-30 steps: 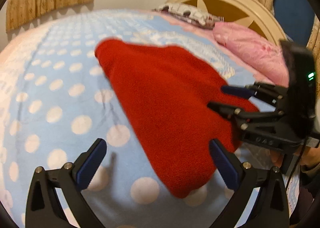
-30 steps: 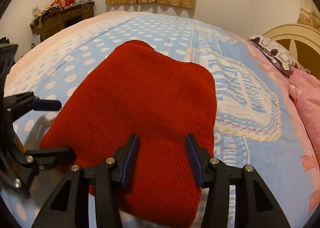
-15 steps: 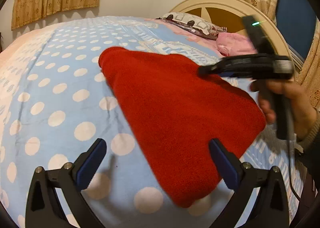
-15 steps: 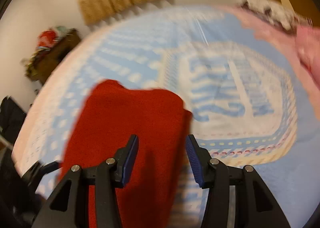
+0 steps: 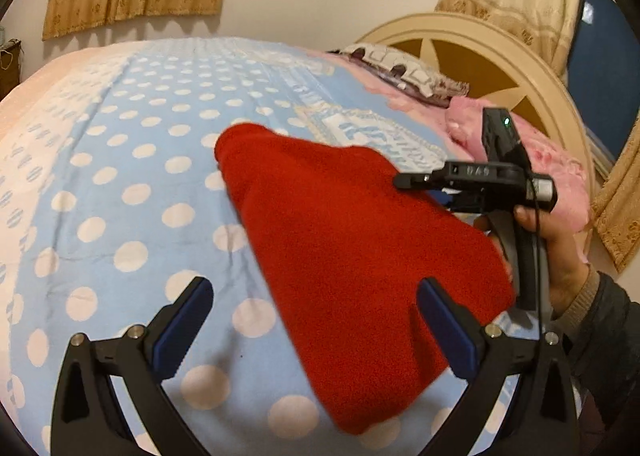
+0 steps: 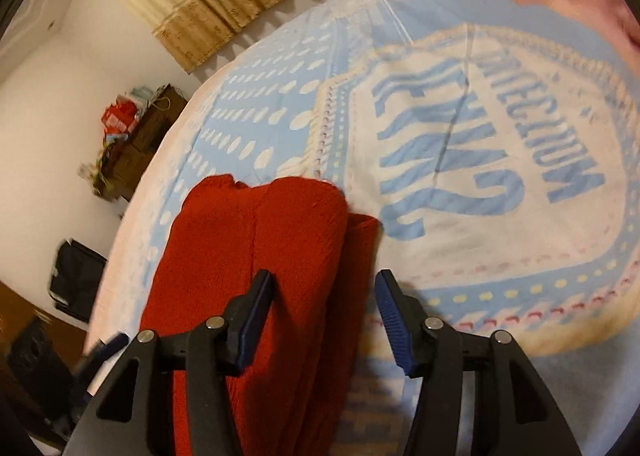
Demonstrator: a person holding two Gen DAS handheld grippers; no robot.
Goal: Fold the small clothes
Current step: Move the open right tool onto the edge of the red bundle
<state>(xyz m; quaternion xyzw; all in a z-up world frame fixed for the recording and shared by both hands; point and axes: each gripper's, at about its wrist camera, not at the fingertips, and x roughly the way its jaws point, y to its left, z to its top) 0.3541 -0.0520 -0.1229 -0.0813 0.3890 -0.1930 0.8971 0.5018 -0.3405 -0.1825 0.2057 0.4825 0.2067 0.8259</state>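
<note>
A red knitted garment (image 5: 344, 240) lies flat on the blue dotted bedspread (image 5: 120, 184). My left gripper (image 5: 316, 296) hovers over its near edge, open wide and holding nothing. At the garment's right side a hand (image 5: 560, 252) holds my right gripper (image 5: 402, 181) above the cloth. In the right wrist view the right gripper (image 6: 325, 288) has its jaws opening. The red garment's (image 6: 256, 248) layered right edge lies below the gap, and the pads do not press on it.
A pink pillow (image 5: 552, 164) and a patterned pillow (image 5: 400, 68) lie against the round cream headboard (image 5: 492, 44). A cluttered wooden desk (image 6: 140, 144) and a black bag (image 6: 76, 280) stand beyond the bed's far side. The bedspread's printed panel (image 6: 480, 160) spreads to the right.
The right gripper has swung from the garment's near edge round to its right side and rolled, and its jaws have widened a little. The left gripper has shifted only slightly.
</note>
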